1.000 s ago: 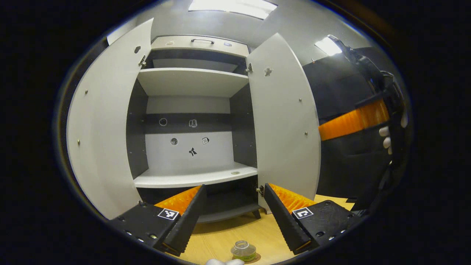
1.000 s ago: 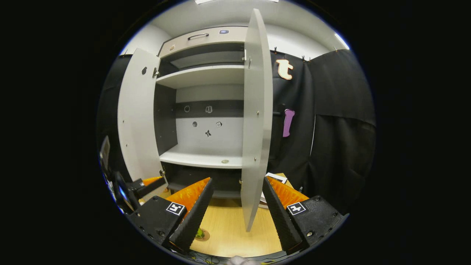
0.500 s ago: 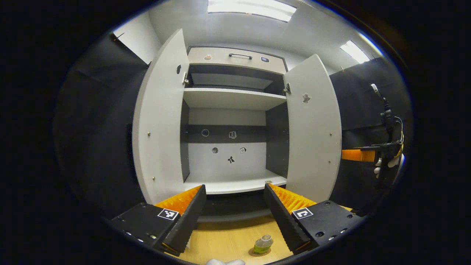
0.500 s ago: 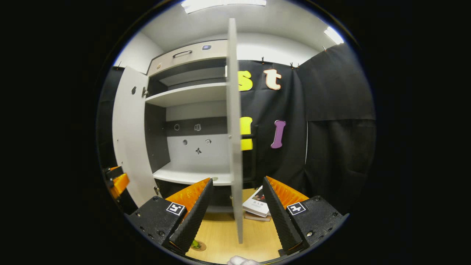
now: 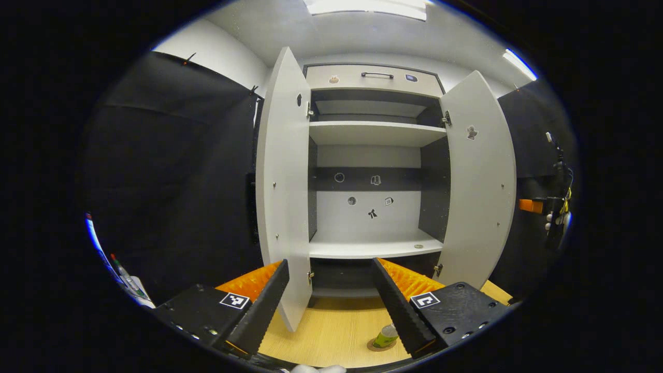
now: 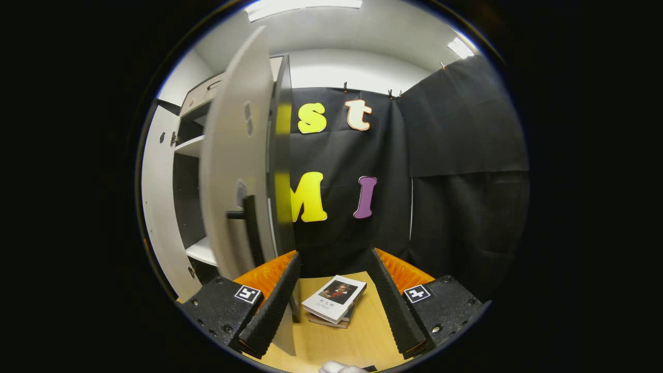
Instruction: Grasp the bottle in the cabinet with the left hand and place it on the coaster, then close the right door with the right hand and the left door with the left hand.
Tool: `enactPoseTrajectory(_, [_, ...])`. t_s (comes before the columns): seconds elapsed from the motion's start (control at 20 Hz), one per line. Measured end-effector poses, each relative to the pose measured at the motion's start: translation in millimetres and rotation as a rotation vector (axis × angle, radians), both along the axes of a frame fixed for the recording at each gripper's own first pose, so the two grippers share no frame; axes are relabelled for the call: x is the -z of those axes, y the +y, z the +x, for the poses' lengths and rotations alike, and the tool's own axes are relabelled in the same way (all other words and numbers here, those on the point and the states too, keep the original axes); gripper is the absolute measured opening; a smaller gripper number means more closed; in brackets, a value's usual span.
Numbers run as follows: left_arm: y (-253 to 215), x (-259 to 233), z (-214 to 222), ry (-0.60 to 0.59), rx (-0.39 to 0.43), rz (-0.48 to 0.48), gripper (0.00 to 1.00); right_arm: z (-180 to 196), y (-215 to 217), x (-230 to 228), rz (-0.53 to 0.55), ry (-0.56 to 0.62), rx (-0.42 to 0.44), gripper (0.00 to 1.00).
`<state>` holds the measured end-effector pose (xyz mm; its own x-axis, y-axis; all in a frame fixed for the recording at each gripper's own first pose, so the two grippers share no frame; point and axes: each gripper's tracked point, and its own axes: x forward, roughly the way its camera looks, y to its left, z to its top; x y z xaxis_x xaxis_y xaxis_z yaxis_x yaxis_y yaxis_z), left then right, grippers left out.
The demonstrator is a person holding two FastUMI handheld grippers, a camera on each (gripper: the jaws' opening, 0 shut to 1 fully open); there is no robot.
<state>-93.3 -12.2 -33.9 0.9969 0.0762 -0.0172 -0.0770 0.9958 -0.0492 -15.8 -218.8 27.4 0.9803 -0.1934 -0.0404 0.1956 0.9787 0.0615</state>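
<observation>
Black ribbed fingers with orange backing frame the left tool (image 5: 329, 303), spread wide and holding nothing; the right tool (image 6: 334, 298) is spread wide too, also empty. Over the last second the left tool has drawn back from the white two-door cabinet (image 5: 374, 155), so both doors now show whole, and the small clear bottle with a green label (image 5: 386, 336) stands on the round brown coaster (image 5: 377, 346) on the pale wooden worktop (image 5: 331, 331) — the placing looks done. The right tool has swung round the white right door (image 6: 238, 171) to its outer face, where a dark bar handle (image 6: 249, 228) shows; that suits pushing it shut next, in my judgement. The white left door (image 5: 282, 197) stands open, untouched.

Part of the bottle hides behind the left tool's finger — and the right door is motion-blurred, so its exact angle is hard to tell. A small stack of books (image 6: 334, 300) lies between the right tool's fingers.
</observation>
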Motion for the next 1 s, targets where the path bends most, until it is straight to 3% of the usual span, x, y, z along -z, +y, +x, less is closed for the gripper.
enactPoseTrajectory(0.05, [-3,-1,-4,0.001,-0.019,-0.004,0.94,9,2,-2,0.004,-0.002,-0.030,0.83])
enactPoseTrajectory(0.3, [-31,-13,-19,0.001,-0.101,0.005,1.00,33,15,-8,-0.001,-0.006,-0.175,0.83])
enactPoseTrajectory(0.5, [-49,-13,-28,0.011,-0.143,0.008,0.97,38,36,-4,-0.005,0.008,-0.309,0.83])
enactPoseTrajectory(0.75, [-56,-8,-31,0.018,-0.153,0.007,0.97,39,52,-5,-0.023,0.021,-0.349,0.80])
enactPoseTrajectory(1.0, [-38,-5,-13,0.003,-0.105,-0.005,0.96,35,90,0,-0.030,0.041,-0.344,0.80])
